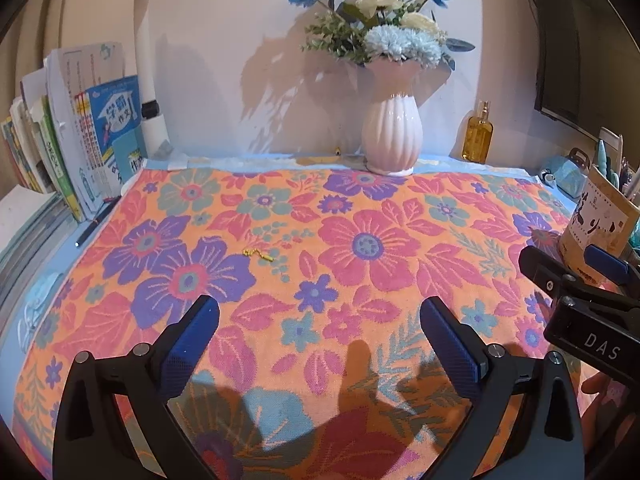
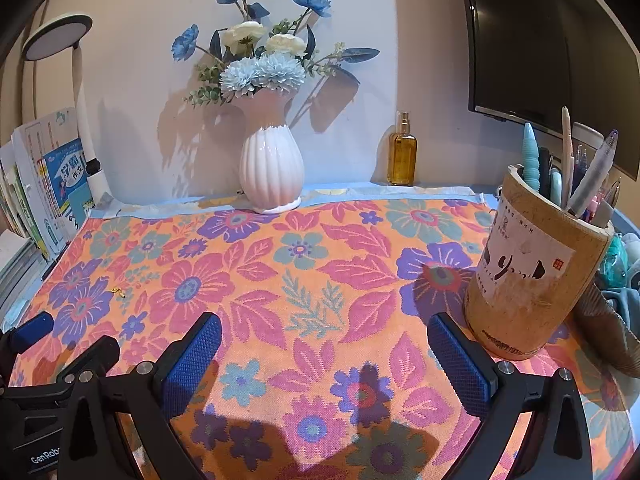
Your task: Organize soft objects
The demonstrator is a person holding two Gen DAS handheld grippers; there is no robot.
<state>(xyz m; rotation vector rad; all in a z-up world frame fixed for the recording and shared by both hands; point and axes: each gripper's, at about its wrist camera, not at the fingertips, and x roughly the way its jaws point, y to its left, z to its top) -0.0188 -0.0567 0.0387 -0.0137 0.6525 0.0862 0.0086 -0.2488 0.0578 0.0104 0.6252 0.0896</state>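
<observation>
A floral towel [image 1: 320, 240] covers the table [image 1: 432, 160], carrying 1 pen holder [image 2: 532, 280] and perhaps a tiny gold trinket [image 1: 259, 255]; vase [image 1: 392, 136] and bottle [image 1: 477, 136] stand behind.

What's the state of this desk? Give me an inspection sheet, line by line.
Surface: desk, mostly covered by the towel.
Job's things: floral towel spread flat; small yellow bit lying on it.
Clutter: vase of flowers, amber bottle, pen holder standing on the towel's right side, books, pen beside the books.
Grippers: left tool open, above the towel; right tool open, above the towel; both hold nothing.
Cables: nothing seen.
Surroundings: lamp, dark monitor, plain wall.
</observation>
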